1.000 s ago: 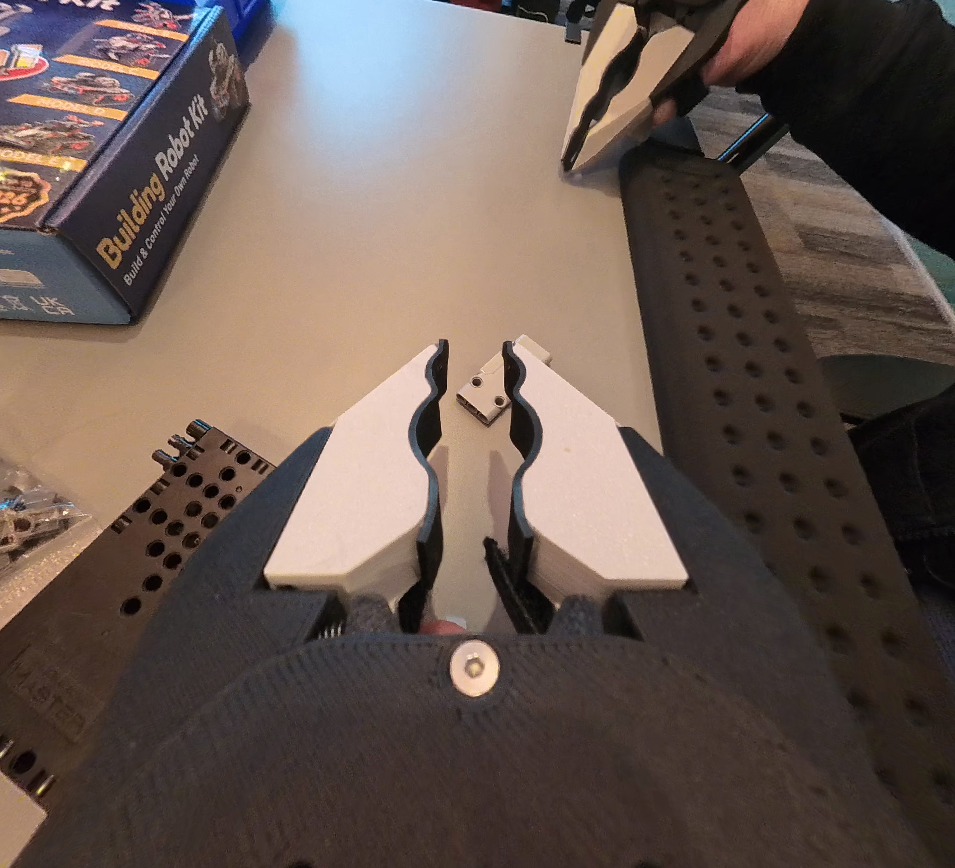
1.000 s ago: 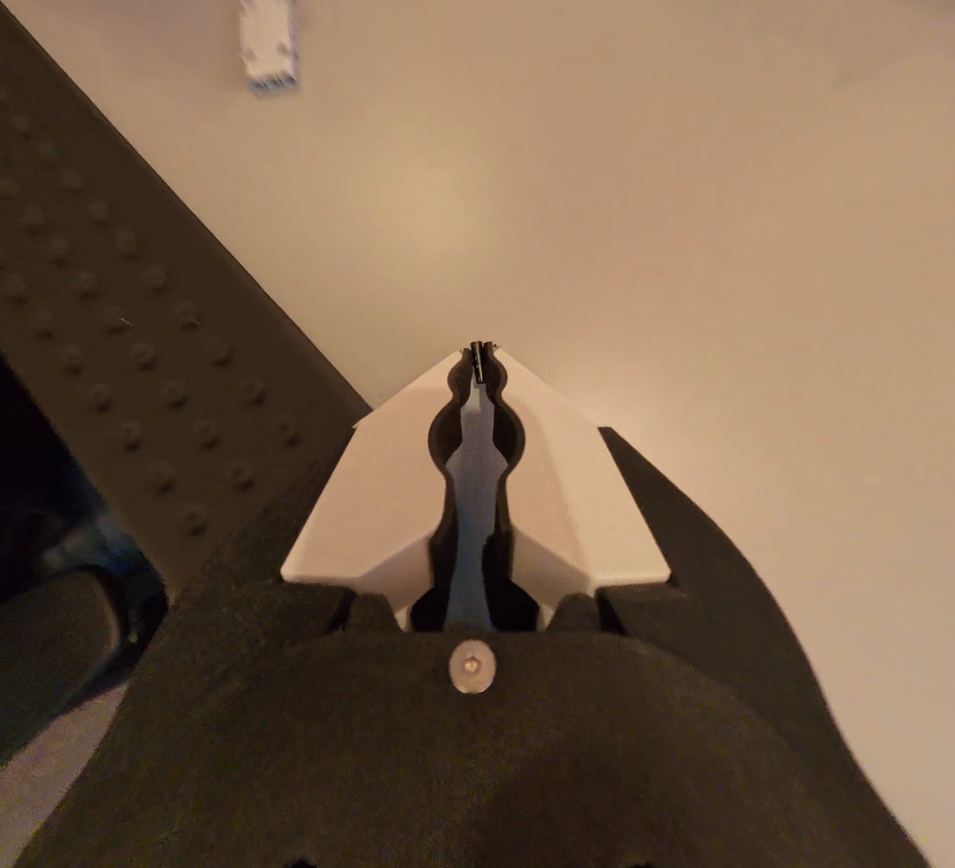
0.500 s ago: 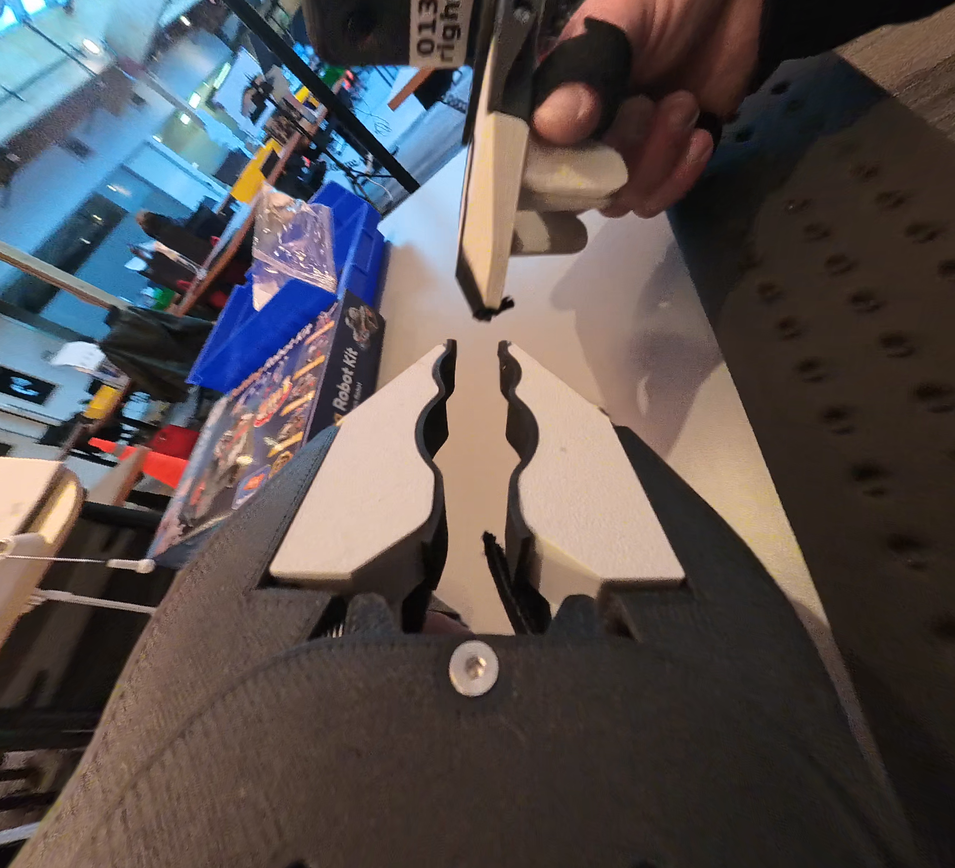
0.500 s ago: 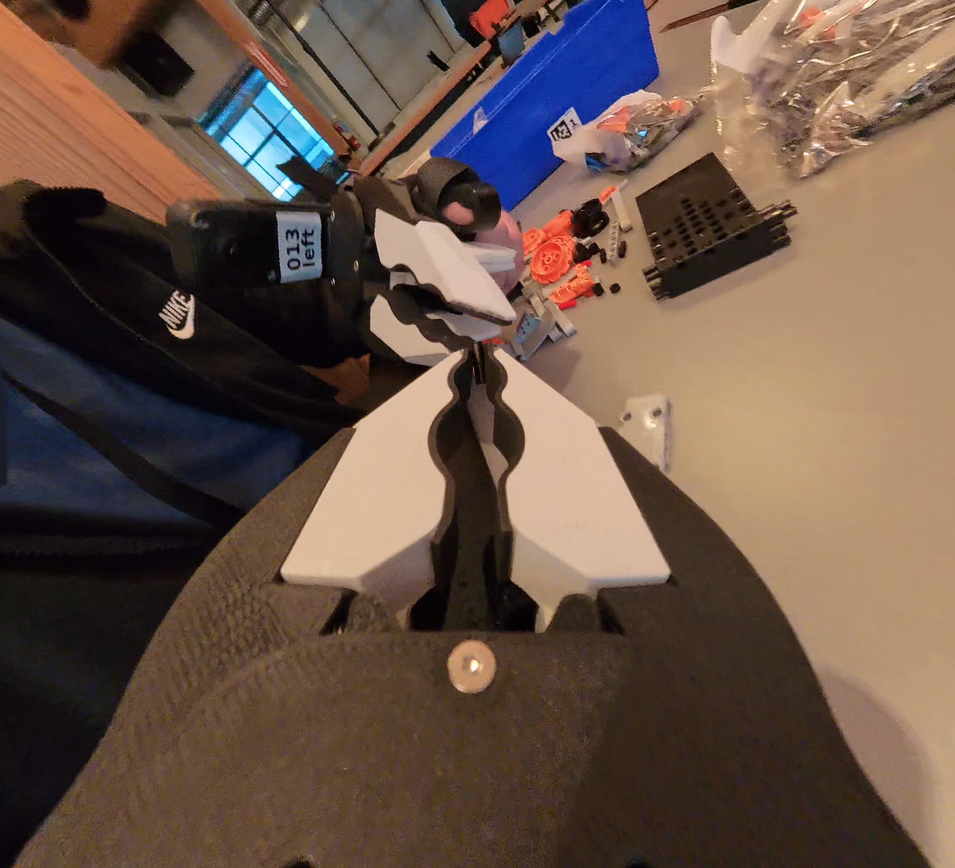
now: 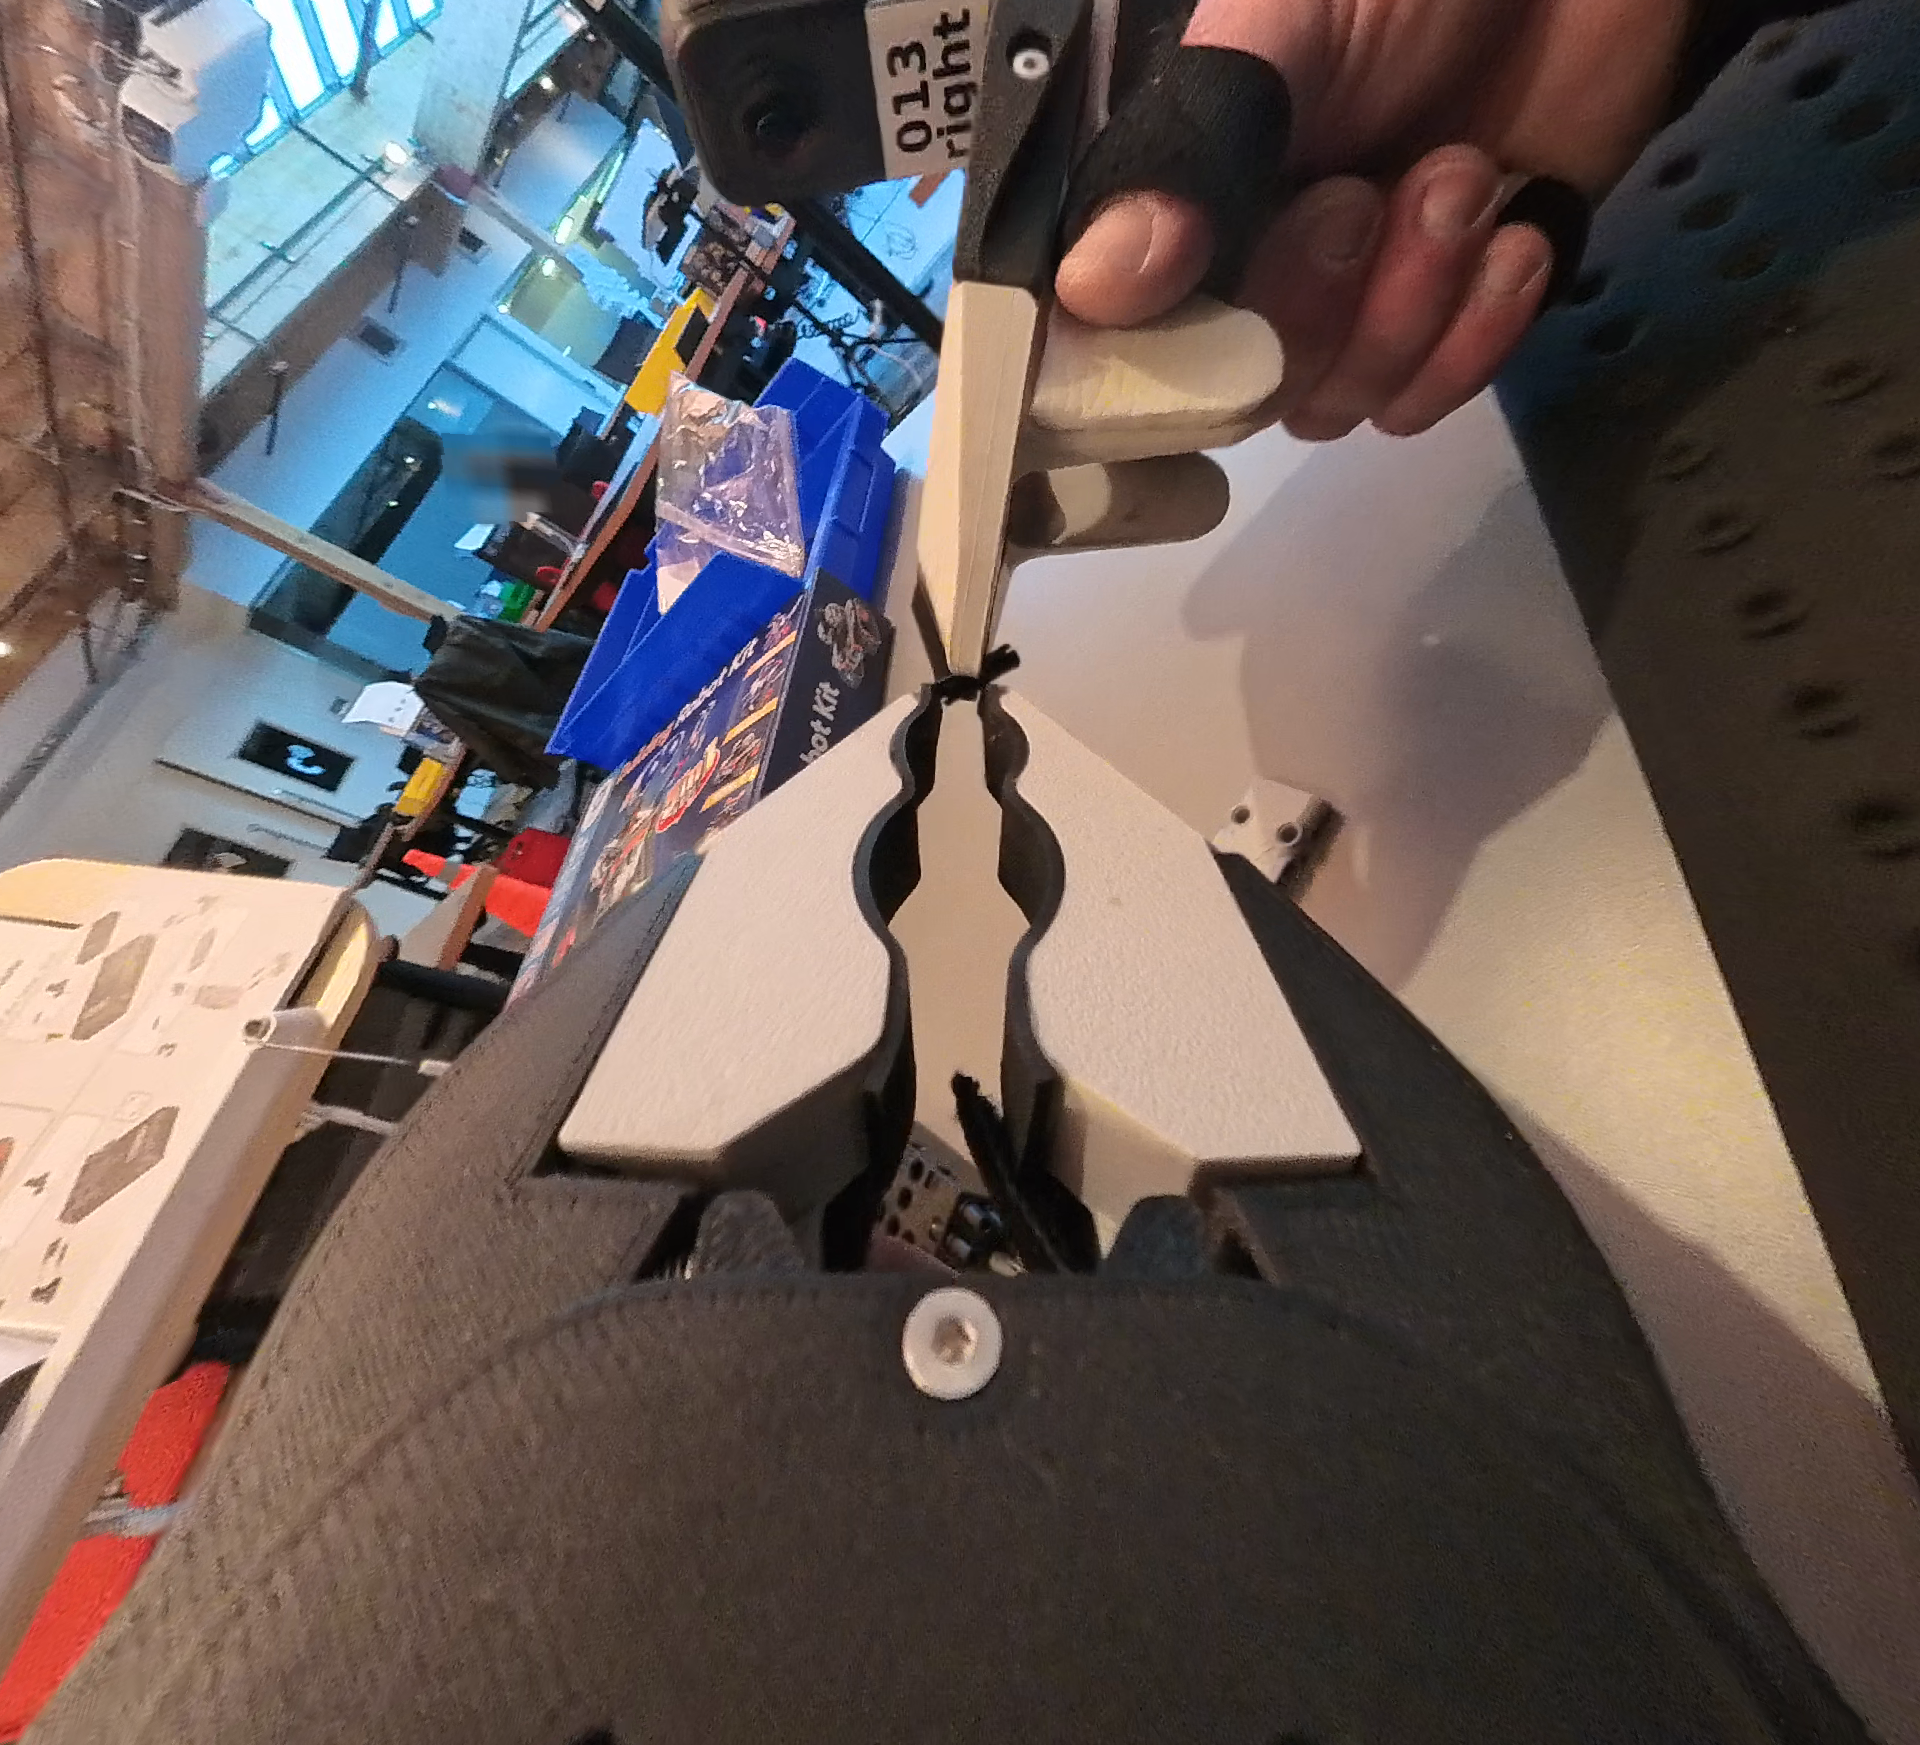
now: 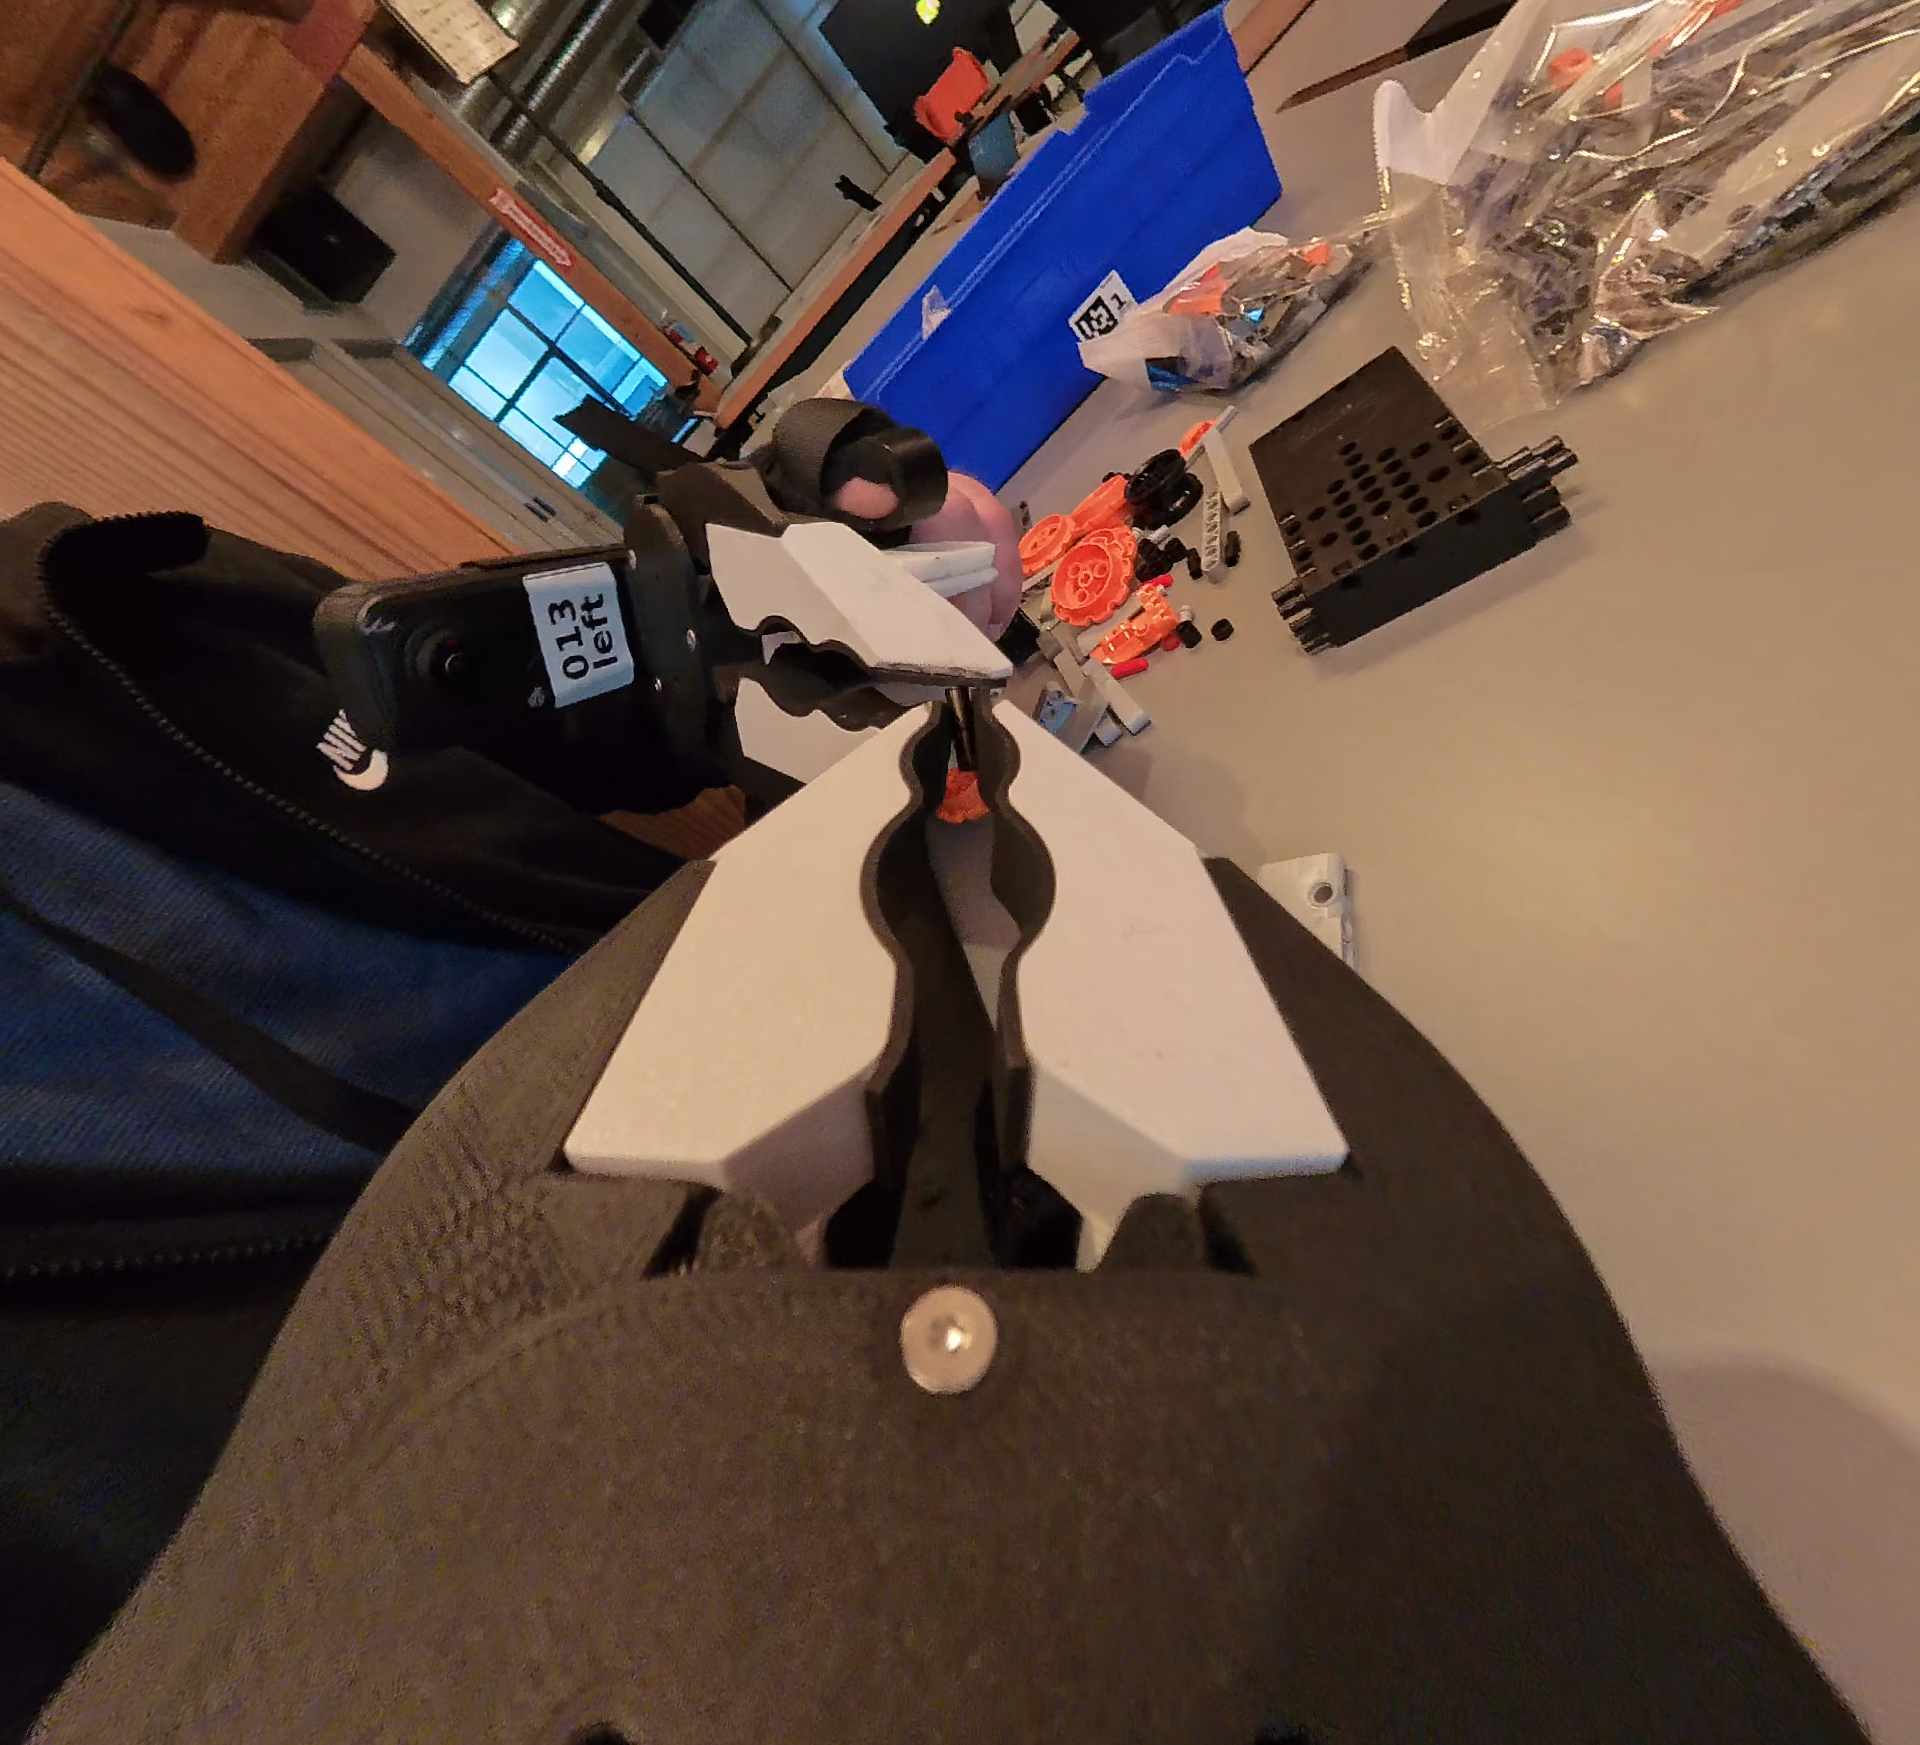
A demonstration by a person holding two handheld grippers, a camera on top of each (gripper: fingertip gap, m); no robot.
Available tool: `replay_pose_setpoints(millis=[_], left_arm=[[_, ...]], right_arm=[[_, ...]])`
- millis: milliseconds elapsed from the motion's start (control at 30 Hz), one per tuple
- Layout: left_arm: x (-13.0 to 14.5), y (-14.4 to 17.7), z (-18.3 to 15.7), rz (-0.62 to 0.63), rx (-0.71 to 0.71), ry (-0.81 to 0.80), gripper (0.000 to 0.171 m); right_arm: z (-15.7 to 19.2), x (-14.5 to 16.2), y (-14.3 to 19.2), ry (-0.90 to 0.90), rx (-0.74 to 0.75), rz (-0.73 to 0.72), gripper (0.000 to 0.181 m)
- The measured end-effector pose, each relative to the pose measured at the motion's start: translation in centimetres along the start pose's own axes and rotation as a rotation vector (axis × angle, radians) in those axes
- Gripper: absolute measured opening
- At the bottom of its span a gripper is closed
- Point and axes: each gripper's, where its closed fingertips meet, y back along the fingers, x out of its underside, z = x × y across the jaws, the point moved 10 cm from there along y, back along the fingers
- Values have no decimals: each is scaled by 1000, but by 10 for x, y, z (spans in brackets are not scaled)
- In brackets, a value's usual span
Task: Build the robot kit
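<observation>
My right gripper [image 6: 961, 721] is shut on a small black pin [image 6: 958, 727] and holds it above the grey table [image 6: 1558, 968]. In the left wrist view the right gripper [image 5: 971, 651] points down, in a hand, with the pin [image 5: 966, 682] at its tip. My left gripper [image 5: 961, 706] has its jaws drawn close, with the pin pinched between its tips. In the right wrist view the left gripper [image 6: 961, 687] meets mine tip to tip at right angles. A small grey bracket [image 5: 1273, 828] lies on the table just beyond; it also shows in the right wrist view [image 6: 1314, 895].
A black perforated block [image 6: 1403, 500], orange gears [image 6: 1081, 573] and loose small parts lie further out. Clear bags of parts [image 6: 1662, 137] and a blue bin [image 6: 1070, 313] stand behind. A printed kit box [image 5: 727, 760] and a black perforated mat [image 5: 1766, 656] flank the table. The tips of both grippers are at nearly the same place. The small grey bracket [image 5: 1273, 828] lies around 10 cm away from my left fingertips.
Both grippers lifted off the table and turned to face each other. The right brought the pin to the left's tips. The left's jaws narrowed onto it.
</observation>
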Motion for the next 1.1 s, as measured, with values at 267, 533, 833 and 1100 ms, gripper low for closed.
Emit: replay_pose_setpoints(millis=[267,533,833,1100], left_arm=[[0,-1,-2,38,-76,-140,7],[5,-4,2,125,-112,-124,4],[5,1,13,113,-134,-36,2],[2,3,14,83,-136,-20,2]], right_arm=[[-2,-14,-5,-4,35,96,3],[-1,-16,-12,45,144,42,4],[4,-19,-6,157,140,-101,7],[7,-16,-8,234,157,-52,10]])
